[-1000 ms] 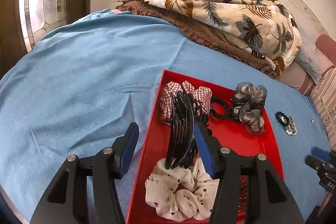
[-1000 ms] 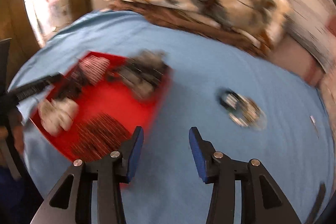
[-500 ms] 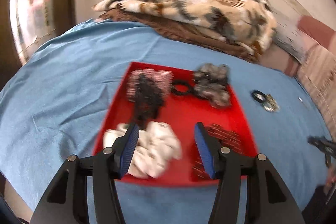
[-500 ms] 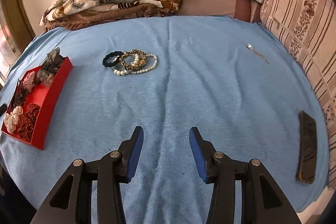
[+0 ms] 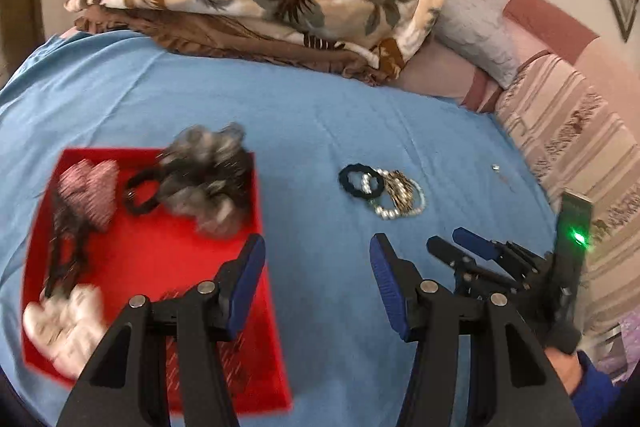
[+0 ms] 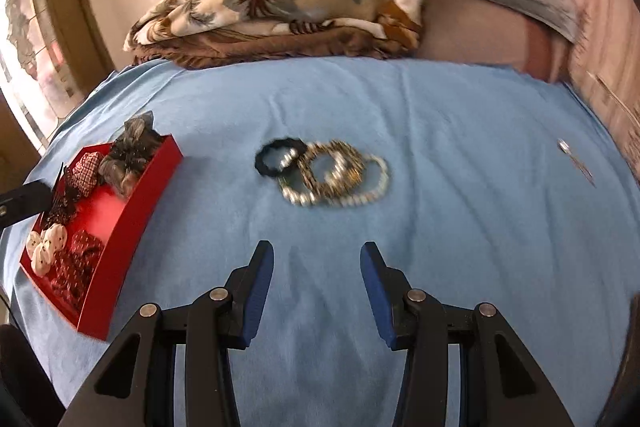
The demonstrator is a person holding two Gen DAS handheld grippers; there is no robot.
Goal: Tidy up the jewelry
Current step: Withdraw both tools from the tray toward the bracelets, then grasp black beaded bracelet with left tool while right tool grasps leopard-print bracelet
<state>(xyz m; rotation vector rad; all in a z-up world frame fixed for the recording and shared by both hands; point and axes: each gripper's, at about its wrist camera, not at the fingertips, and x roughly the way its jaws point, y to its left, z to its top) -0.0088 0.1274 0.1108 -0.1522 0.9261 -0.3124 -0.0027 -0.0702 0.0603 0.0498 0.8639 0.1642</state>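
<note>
While both jaws are standing apart with nothing between them, the left hand-held gripper (image 5: 316,279) is hovering over the blue bedspread (image 5: 160,99) just right of the red tray (image 5: 132,259). That tray is already holding a grey scrunchie (image 5: 208,179), a checked scrunchie (image 5: 90,185), a black hair tie (image 5: 142,191), a dark claw clip (image 5: 64,251) and a blurred white scrunchie (image 5: 64,327). Beyond the fingertips, a cluster of bracelets (image 5: 394,195) is lying on the bedspread, touching a black hair band (image 5: 356,181), well apart from the tray. At the right edge, the right hand-held gripper (image 5: 460,247) is showing, carried by a hand in a blue sleeve (image 5: 592,383).

Seen from the right wrist, the right hand-held gripper (image 6: 316,291) is likewise gaping open and empty, pointing straight at the bracelets (image 6: 340,175) and the hair band (image 6: 280,157) overlapping them. The tray (image 6: 136,203) is sitting off to the left, and a small silvery piece (image 6: 576,159) is lying alone near the bed's right side.

Judging from this, the step in hand is reaching for the loose jewelry. Next, one gripper is needing to come down over a single strand, close on it, and lift without dragging the tangled neighbours along.
</note>
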